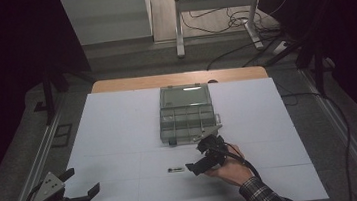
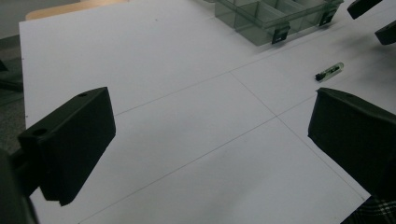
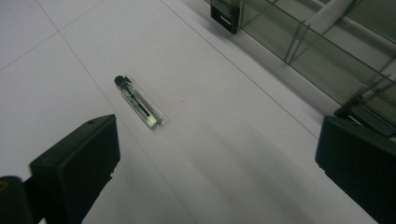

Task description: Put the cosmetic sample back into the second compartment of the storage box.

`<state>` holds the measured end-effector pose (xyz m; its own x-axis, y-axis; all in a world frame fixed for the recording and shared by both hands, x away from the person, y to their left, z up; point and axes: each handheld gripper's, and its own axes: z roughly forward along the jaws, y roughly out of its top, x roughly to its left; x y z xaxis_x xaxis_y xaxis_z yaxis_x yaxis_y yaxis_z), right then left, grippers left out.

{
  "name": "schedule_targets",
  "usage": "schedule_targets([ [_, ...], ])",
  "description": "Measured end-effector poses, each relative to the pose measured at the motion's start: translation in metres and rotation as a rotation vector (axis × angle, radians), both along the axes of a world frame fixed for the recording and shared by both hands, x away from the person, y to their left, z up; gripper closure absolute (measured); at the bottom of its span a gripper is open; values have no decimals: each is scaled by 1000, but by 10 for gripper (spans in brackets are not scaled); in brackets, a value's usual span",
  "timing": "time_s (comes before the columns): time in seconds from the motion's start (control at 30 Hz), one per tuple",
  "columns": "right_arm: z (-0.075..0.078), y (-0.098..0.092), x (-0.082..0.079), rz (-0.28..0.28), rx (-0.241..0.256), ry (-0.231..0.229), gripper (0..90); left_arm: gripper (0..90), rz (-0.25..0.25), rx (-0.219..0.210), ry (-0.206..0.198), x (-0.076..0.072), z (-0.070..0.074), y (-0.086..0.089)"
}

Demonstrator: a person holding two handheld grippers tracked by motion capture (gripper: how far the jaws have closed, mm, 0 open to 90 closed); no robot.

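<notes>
**A:** High view has the small clear glass vial with a black cap [image 1: 175, 169] lying flat on the white table sheet [image 1: 119, 132], on its own, just left of the right gripper [image 1: 207, 154]. The clear plastic compartment box with its lid flipped open [image 1: 186, 113] sits beyond it, near the middle of the table. So I'd guess the vial goes in the box?

**B:** That's my read too, and if so basically nothing is done yet. In the right gripper view the vial [image 3: 138, 102] is on the sheet ahead of the jaws, closer to the left one, not touched. Jaws are wide apart with nothing between them.

**A:** And the left gripper [image 1: 77, 185]?

**B:** Parked at the near left corner, well apart from everything, jaws spread and empty. From its own view you can spot the vial [image 2: 329, 72] far off, with the box [image 2: 275, 18] past it.

**A:** So what's left is the grab, the carry and the drop into a compartment.

**B:** Yep. Can't tell if any compartment already has stuff in it, too dim.
</notes>
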<state>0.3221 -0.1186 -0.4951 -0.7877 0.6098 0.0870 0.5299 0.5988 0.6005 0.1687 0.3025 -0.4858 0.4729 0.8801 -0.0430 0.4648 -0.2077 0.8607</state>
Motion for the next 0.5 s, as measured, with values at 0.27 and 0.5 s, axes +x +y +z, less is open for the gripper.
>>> schedule_targets([
  [0.27,-2,13,2,45,-21,-6,122,13,-4,9,2,0,0,0],
  [0.5,-2,28,4,100,-14,6,229,14,-7,11,1,0,0,-1],
])
